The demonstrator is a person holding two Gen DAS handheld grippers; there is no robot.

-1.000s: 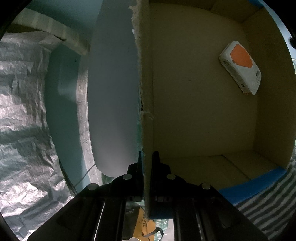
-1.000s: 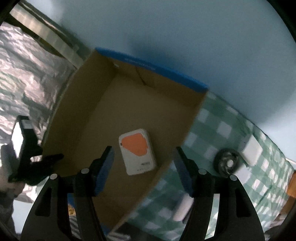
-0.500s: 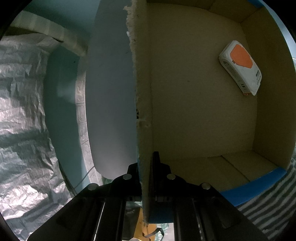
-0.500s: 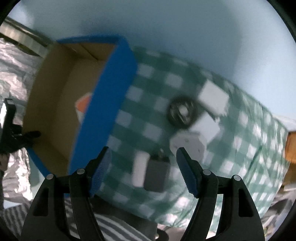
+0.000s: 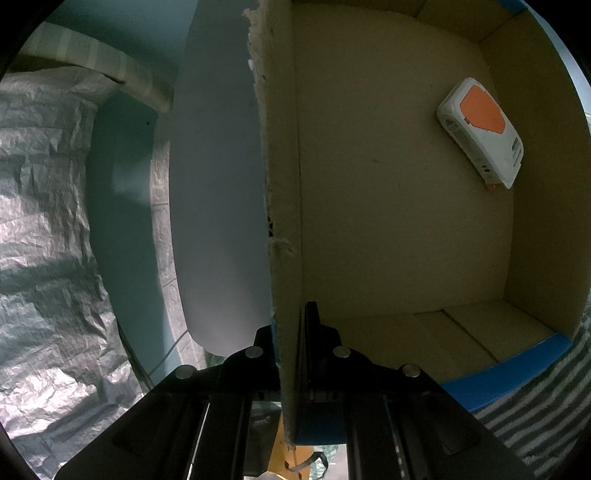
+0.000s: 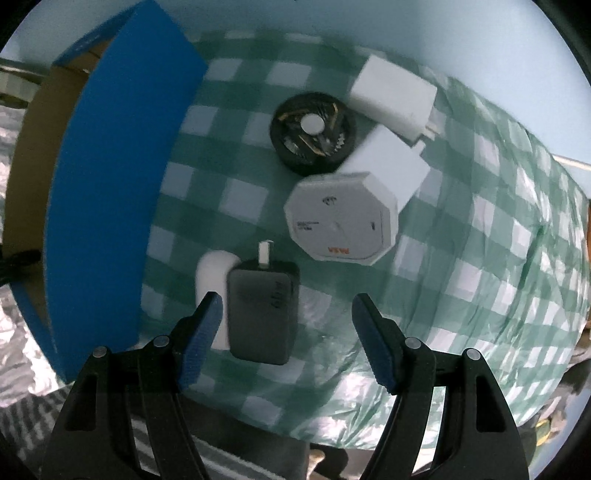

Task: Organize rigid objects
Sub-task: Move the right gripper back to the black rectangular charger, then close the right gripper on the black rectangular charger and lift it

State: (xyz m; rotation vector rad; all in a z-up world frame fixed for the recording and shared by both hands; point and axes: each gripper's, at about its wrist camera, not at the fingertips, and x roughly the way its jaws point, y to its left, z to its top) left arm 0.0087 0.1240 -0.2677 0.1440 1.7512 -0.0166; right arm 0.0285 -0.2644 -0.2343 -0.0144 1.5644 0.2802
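Note:
My left gripper [image 5: 290,325] is shut on the left wall of the cardboard box [image 5: 284,184]. Inside the box lies a white device with an orange face [image 5: 482,131] against the right wall. My right gripper [image 6: 286,314] is open and empty above the green checked cloth [image 6: 480,240]. Just ahead of it lie a dark grey charger [image 6: 262,314] on a white block [image 6: 210,273], a white octagonal device [image 6: 341,221], a black round part [image 6: 314,133] and two white adapters [image 6: 393,94]. The box's blue outer wall [image 6: 110,166] stands at the left.
Crinkled silver foil [image 5: 40,229] covers the surface left of the box. A striped cloth [image 5: 535,406] lies under the box's near corner. A pale blue wall [image 6: 332,22] is behind the checked cloth.
My right gripper has swung from above the box's inside to the right, over the objects on the checked cloth. My left gripper keeps its hold on the box wall.

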